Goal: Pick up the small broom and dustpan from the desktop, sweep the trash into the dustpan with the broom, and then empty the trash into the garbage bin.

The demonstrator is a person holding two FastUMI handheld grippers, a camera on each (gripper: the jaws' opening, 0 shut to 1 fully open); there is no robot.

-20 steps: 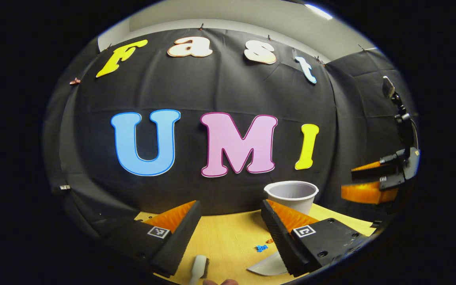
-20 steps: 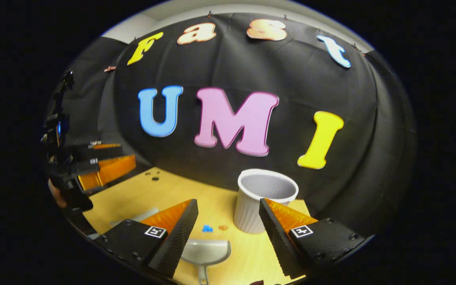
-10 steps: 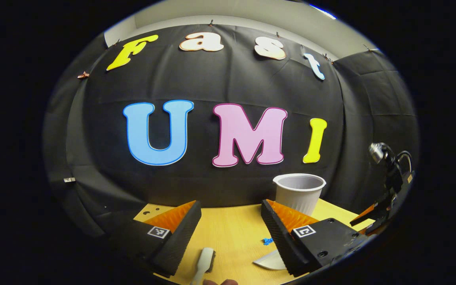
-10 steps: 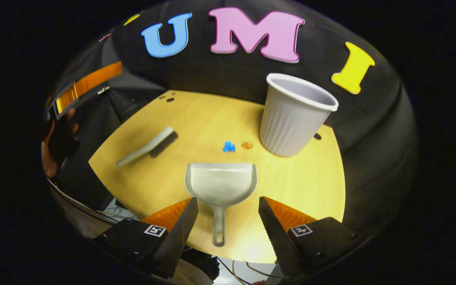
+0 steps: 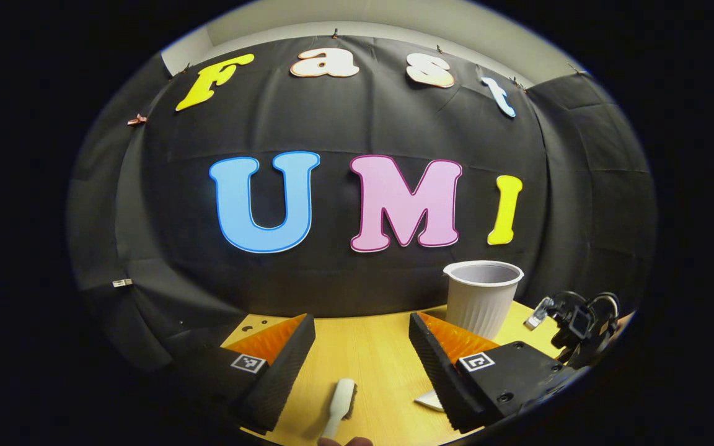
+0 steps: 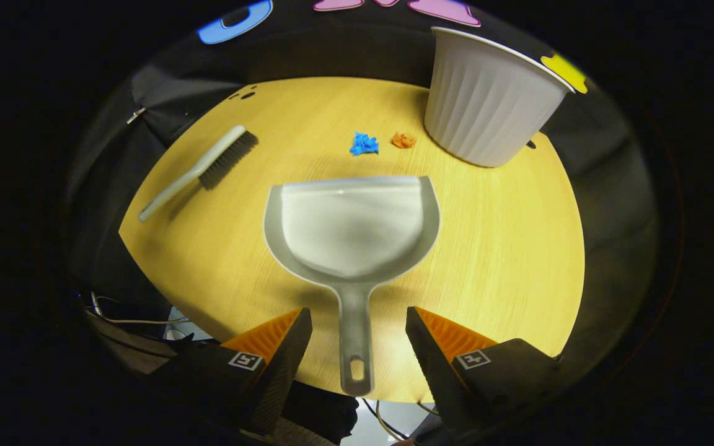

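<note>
In the right gripper view the dustpan (image 6: 352, 226) lies flat at the centre of the frame on the round, pale wood-grain desktop (image 6: 506, 248). It is smooth grey plastic, a shallow scoop with a straight front lip toward the top of the frame and a narrow handle with a hanging hole that runs down to the table's near edge. The right gripper (image 6: 357, 334) hangs above that handle with its fingers spread wide, one on each side and touching nothing. Past the lip lie two crumpled scraps, one blue (image 6: 364, 143) and one orange (image 6: 403, 140), close together. The garbage bin (image 6: 490, 99), a white ribbed cup that widens upward, stands at upper right just beside the orange scrap. The small broom (image 6: 199, 170) lies at upper left, a pale slim handle with dark bristles, well apart from the pan.

Compared with half a second ago, the right gripper view has tipped further down and closer: the dustpan looks larger and its handle now lies between the fingers.

In the left gripper view the left gripper (image 5: 362, 347) has its fingers apart, with the broom at bottom centre between them; the bin sits farther right in the frame than before.

Bare wood lies open to the right of the pan; the handle end reaches the table rim.
</note>
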